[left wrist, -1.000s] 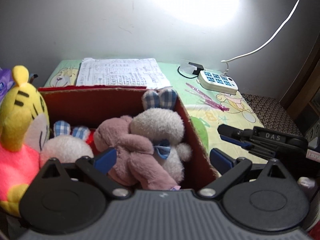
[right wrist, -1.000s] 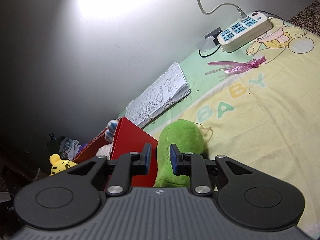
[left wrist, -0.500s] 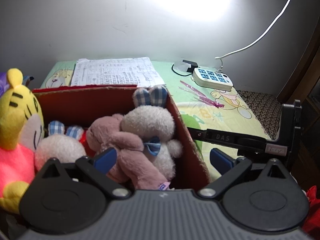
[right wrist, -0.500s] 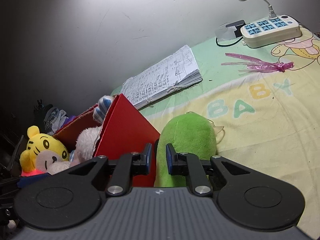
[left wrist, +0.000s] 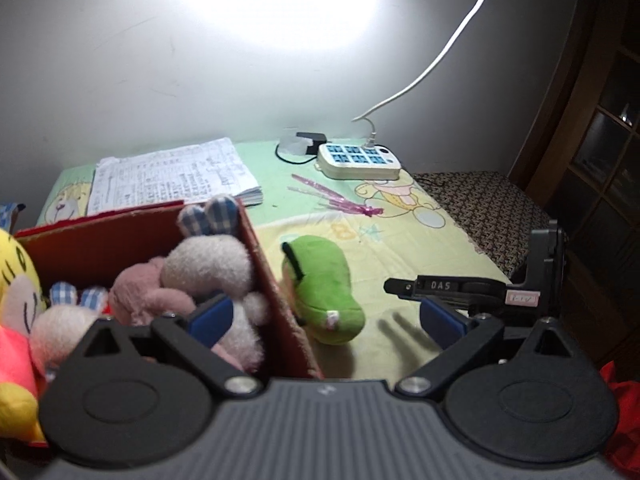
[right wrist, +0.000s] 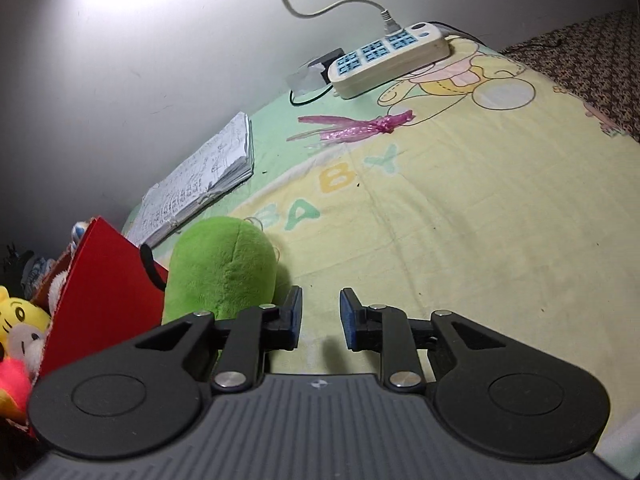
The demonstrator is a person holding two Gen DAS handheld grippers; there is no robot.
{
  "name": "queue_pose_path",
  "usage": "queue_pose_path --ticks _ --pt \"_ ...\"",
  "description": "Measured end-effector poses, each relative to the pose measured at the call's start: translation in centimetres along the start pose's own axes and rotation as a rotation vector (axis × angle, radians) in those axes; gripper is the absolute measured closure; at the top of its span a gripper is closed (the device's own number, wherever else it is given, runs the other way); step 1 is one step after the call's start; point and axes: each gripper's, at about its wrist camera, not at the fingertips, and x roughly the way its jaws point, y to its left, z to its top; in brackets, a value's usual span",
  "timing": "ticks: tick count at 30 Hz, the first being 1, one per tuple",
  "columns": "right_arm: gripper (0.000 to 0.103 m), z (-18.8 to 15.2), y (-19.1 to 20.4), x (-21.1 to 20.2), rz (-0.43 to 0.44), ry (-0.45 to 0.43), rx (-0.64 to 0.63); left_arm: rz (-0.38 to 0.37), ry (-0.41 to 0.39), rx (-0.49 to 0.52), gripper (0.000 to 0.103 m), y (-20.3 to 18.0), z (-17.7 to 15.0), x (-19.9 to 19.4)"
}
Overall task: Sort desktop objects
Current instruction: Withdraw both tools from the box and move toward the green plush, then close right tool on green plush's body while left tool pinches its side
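- Hovering low over the bench, the right gripper [right wrist: 320,316] has its blue pads parted by a modest gap with nothing between them; its left pad sits just beside the green plush toy [right wrist: 224,260] without clamping it.
- The left gripper [left wrist: 326,316] is spread wide and holds nothing; one finger hangs over the red box [left wrist: 276,300], the other over the cloth, the box wall lying between them.
- The green plush toy [left wrist: 322,276] lies on the bench against the outside of the red box's right wall, its long axis running roughly from the wall side toward the near edge, the tagged end nearest the left wrist camera.
- Inside the box sit a pink plush [left wrist: 148,296], a cream rabbit [left wrist: 208,264] with checked ears, and a yellow tiger plush [left wrist: 16,280] at the far left.
- The bench is covered by a yellow-green baby-print cloth [right wrist: 460,200]; on it lie a notebook [left wrist: 168,176], a pink ribbon [right wrist: 356,126] and a power strip [right wrist: 390,60] by the grey wall, which is lit by a bright patch of light.
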Motion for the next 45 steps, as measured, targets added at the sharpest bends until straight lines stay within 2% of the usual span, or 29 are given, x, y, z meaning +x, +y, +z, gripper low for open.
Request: queue_pose_path --ticks 3,6,8,10,11,15,18,19,21,24,27,29,30,32,33,35,38,40,44,45 --pt "0.077 0.7 0.7 -1.5 0.091 -0.039 -0.024 -0.027 0.004 0.017 0.003 -1.4 -0.3 0.4" --pt "0.075 1.4 3.0 -1.7 0.195 -0.011 -0.124 -0.028 0.015 0.007 0.003 -2.0 -0.8 0.7" --pt "0.067 1.5 4.6 -1.2 0.224 0.016 -0.213 -0.013 0.025 -0.011 0.003 -2.0 -1.2 0.7" --pt "0.053 1.3 5.7 -0.2 0.239 0.067 -0.278 -0.006 0.033 -0.038 0.004 -1.7 -1.6 0.6" --pt "0.052 1.1 6.0 0.4 0.251 0.095 -0.289 -0.001 0.033 -0.049 0.004 -1.6 -1.8 0.4" --pt "0.05 0.2 6.2 3.3 0.22 0.17 -0.299 0.039 0.035 -0.088 0.003 -1.3 -2.6 -0.1" --pt "0.047 -0.2 5.2 4.9 0.269 0.224 -0.191 0.063 0.044 -0.126 0.003 -1.1 -3.1 -0.1" --pt "0.053 -0.2 4.9 5.3 0.287 0.236 -0.154 0.068 0.047 -0.141 0.003 -1.1 -3.2 -0.1" --pt "0.057 -0.1 4.1 5.5 0.32 0.243 -0.083 0.076 0.043 -0.156 0.003 -1.3 -3.3 -0.1" --pt "0.061 0.3 3.1 4.5 0.339 0.227 -0.055 0.066 0.04 -0.167 0.003 -1.9 -3.1 -0.1" --pt "0.066 1.3 2.2 1.8 0.329 0.177 -0.115 0.012 0.03 -0.171 0.003 -3.0 -2.8 0.1" --pt "0.08 2.0 1.5 -0.1 0.292 0.148 -0.197 -0.018 0.035 -0.168 0.003 -3.9 -2.8 0.7" --pt "0.094 2.2 1.2 -1.0 0.26 0.14 -0.253 -0.034 0.043 -0.173 0.003 -4.2 -2.8 1.2" --pt "0.094 2.2 0.7 -2.3 0.201 0.134 -0.345 -0.077 0.068 -0.186 0.003 -5.0 -2.9 2.4" --pt "0.094 2.1 0.2 -2.6 0.201 0.143 -0.359 -0.092 0.079 -0.184 0.003 -5.4 -2.9 2.9" --pt "0.091 2.0 -1.1 -3.1 0.22 0.161 -0.309 -0.103 0.093 -0.157 0.003 -6.7 -3.1 3.8" --pt "0.085 2.5 -2.7 -3.1 0.232 0.145 -0.194 -0.068 0.119 -0.12 0.003 -7.9 -3.5 5.6" --pt "0.071 3.0 -3.1 -2.5 0.275 0.146 -0.11 -0.039 0.133 -0.088 0.003 -8.5 -3.7 6.6" --pt "0.063 4.4 -2.8 -0.3 0.388 0.174 0.031 0.031 0.159 -0.009 0.003 -9.6 -4.7 8.0" --pt "0.054 4.7 -2.6 0.5 0.406 0.188 0.039 0.032 0.167 -0.009 0.003 -9.6 -4.9 8.1"
